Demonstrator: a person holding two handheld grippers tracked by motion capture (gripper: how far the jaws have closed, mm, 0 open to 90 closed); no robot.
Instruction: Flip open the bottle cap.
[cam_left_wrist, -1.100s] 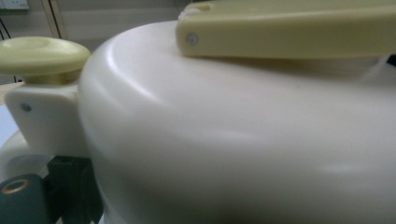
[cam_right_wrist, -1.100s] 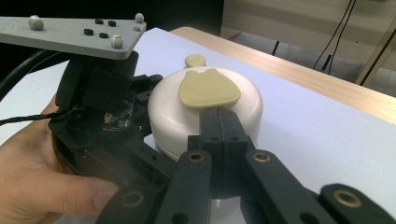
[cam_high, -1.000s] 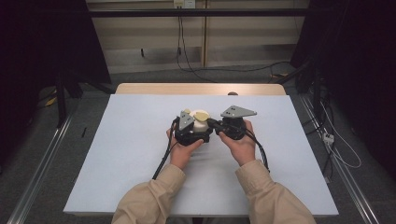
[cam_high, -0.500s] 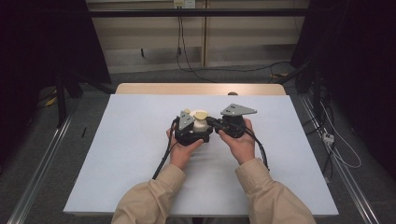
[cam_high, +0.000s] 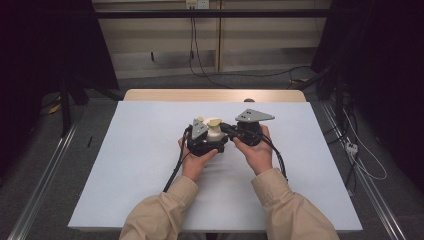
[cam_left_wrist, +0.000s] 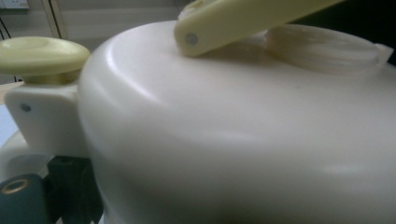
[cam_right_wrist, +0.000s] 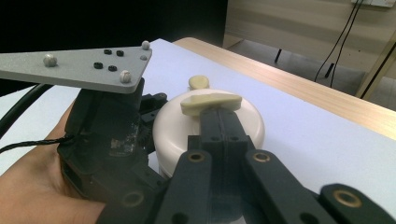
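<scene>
A round cream container (cam_high: 216, 134) with a pale yellow lever (cam_right_wrist: 210, 103) and a yellow knob (cam_right_wrist: 199, 82) on its lid sits between the two hands over the middle of the table. My left gripper (cam_high: 212, 141) holds it from the left side. In the left gripper view the container (cam_left_wrist: 233, 140) sits right against the camera and hides the jaws. My right gripper (cam_right_wrist: 219, 115) comes in from the right with its jaws pressed together, their tips at the near edge of the lever. Nothing shows between them.
The white table top (cam_high: 140, 165) has a wooden strip (cam_high: 215, 95) along its far edge. Cables (cam_high: 175, 170) trail from both grippers toward the person. Dark floor and metal rails (cam_high: 45, 170) flank the table.
</scene>
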